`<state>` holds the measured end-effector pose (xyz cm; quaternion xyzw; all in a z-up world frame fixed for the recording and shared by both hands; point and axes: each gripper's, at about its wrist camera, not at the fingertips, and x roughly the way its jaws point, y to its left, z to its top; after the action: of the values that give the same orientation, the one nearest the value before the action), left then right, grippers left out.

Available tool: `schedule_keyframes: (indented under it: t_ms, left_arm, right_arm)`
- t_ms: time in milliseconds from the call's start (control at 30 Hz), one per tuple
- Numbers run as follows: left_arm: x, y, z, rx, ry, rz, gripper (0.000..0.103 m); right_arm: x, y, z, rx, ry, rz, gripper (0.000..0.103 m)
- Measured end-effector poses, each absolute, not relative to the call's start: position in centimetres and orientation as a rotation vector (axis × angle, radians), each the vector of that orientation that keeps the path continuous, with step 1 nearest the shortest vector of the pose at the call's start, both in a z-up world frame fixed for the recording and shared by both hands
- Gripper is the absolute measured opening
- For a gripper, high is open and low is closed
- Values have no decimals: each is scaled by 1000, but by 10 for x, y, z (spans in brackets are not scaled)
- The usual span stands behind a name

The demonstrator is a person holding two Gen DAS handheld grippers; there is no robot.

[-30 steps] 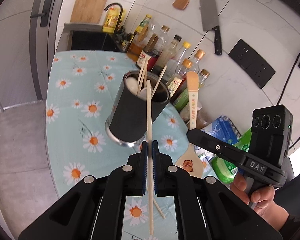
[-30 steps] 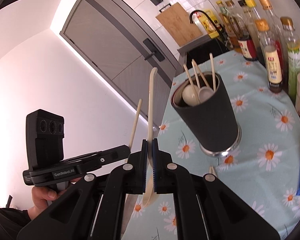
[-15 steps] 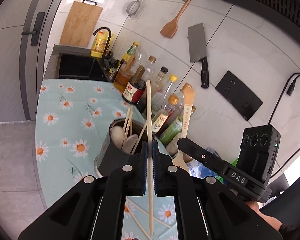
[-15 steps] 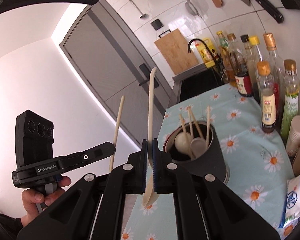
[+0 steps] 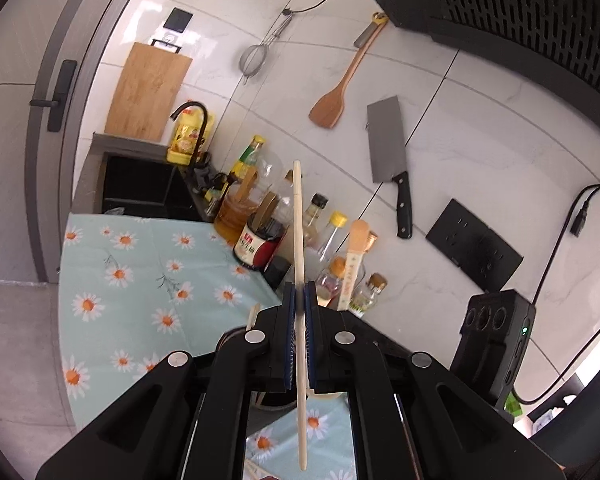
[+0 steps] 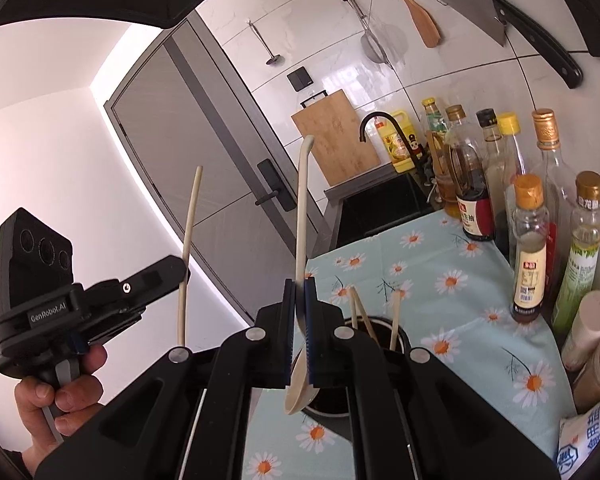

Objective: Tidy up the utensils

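Observation:
My left gripper is shut on a single wooden chopstick and holds it upright; it also shows at the left of the right wrist view. My right gripper is shut on a cream plastic spoon, handle up and bowl down over the black utensil holder. Chopsticks stand in the holder. In the left wrist view the holder is almost hidden below my fingers; one chopstick tip shows. The right gripper body sits at the right there.
Sauce and oil bottles line the wall at the right of the daisy tablecloth. A cleaver, wooden spatula and strainer hang on the wall. A sink, yellow bottle and cutting board stand at the back. A rice paddle leans among the bottles.
Both grippers have risen and tilted up with their utensils held. The holder has slid from the middle of both views to below the fingers.

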<state>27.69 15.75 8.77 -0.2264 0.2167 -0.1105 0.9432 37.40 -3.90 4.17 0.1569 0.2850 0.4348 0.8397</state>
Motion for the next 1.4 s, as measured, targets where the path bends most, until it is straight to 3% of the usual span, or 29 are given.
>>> schedule_keyframes:
  t_ms: [233,600,1267,1300,1367,1400]
  left_arm:
    - [290,151,97,-397,305,-266,4]
    - [314,140,63,-351,233,-274,4]
    - [331,136,9,-327,312,-272,4]
    - [331,136,8,-328,316,-273,5]
    - [330,137,8,-332,324,-279,5]
    - [331,137,8,-332,331,-280,5]
  right_arm:
    - [384,-31,40,332,586,908,6]
    - [395,-31,22,385,592,848,6]
    - [393,-23,-29,385,698,801,6]
    - [392,-22,-29,384,699,801,7]
    - [392,-23,-28,388,704,801,23]
    - [391,-24,-27,393,705,800,26]
